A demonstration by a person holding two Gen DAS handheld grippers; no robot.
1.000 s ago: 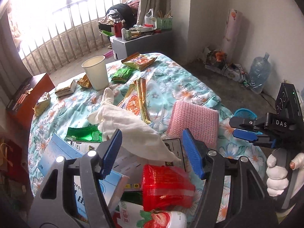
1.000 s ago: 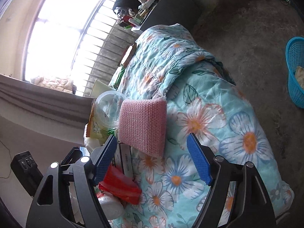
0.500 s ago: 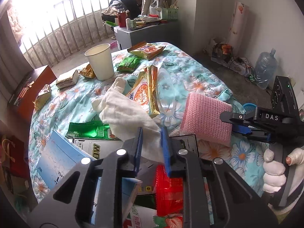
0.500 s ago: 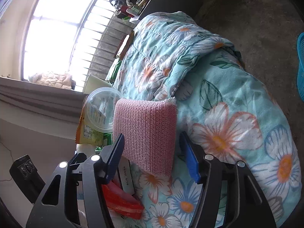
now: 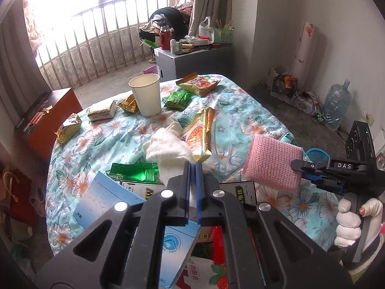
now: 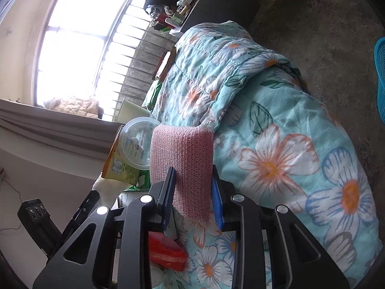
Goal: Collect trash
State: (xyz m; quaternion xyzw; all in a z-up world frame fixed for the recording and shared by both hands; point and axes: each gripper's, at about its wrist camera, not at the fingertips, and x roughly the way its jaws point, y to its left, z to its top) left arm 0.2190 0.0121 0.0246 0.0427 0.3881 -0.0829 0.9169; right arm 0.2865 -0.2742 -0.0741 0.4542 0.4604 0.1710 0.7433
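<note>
Looking at both wrist views, the big change from a second ago is that both tongs went from wide open to clamped. The left gripper (image 5: 192, 187), bottom centre of its frame, now has its blue pads nearly together, pinching the crumpled white tissue (image 5: 168, 151), which half a second ago it was only closing in on. The right gripper (image 6: 192, 200) has closed down on the near edge of the pink knitted pad (image 6: 184, 163), which fills the middle of its view; in the left view the same gripper (image 5: 310, 172) is at the pad's right edge.

So I'd say two pieces of trash are grabbed at once, and the next bit is probably lifting them off the floral blanket (image 5: 125, 130) and hauling them to a bin.

Containers: the blue basket (image 6: 380, 77), far right edge of the right view, sits on the floor well apart from the bed, and I can't tell what's in it from here. The paper cup (image 5: 146, 95), upper middle of the left view, stands upright and looks empty. A clear plastic lid (image 6: 138, 142) sits just left of the pad.
</note>
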